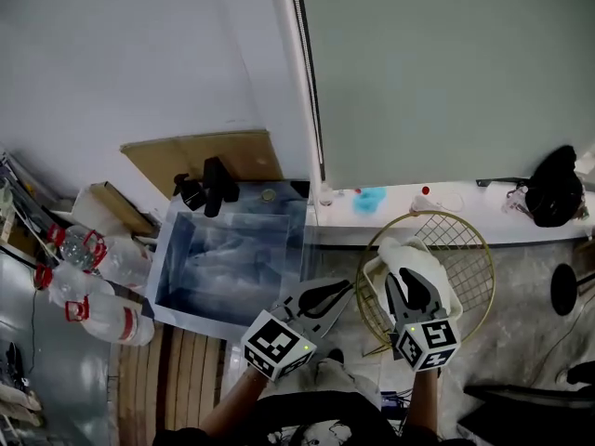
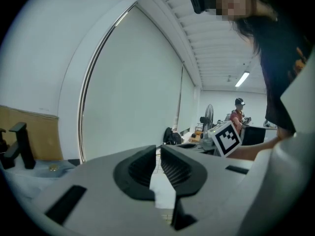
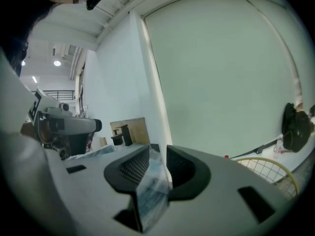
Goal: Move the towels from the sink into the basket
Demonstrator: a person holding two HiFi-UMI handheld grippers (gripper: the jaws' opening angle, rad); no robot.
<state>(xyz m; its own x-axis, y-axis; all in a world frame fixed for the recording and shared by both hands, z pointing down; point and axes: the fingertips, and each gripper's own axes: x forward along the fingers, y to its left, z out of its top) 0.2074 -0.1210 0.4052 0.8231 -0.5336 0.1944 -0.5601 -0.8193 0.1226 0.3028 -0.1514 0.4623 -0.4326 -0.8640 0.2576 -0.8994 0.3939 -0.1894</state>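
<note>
**One towel up, not yet in the basket**

Pale wall and a drawn blind back the tabletop (image 1: 525, 319). At its left end sits the sink (image 1: 177, 277), where bluish folds (image 1: 232, 258) that look like more towels lie. Beside the sink's right edge, the left tool (image 1: 339, 291) has its jaws drawn almost together with nothing between them. The right tool (image 1: 411, 286) is clamped on a white towel (image 1: 418, 258), held above the left rim of the wire basket (image 1: 460, 240) at the tabletop's right. This towel has yet to be dropped in, and the sink's remaining cloth seems left to fetch.
</note>
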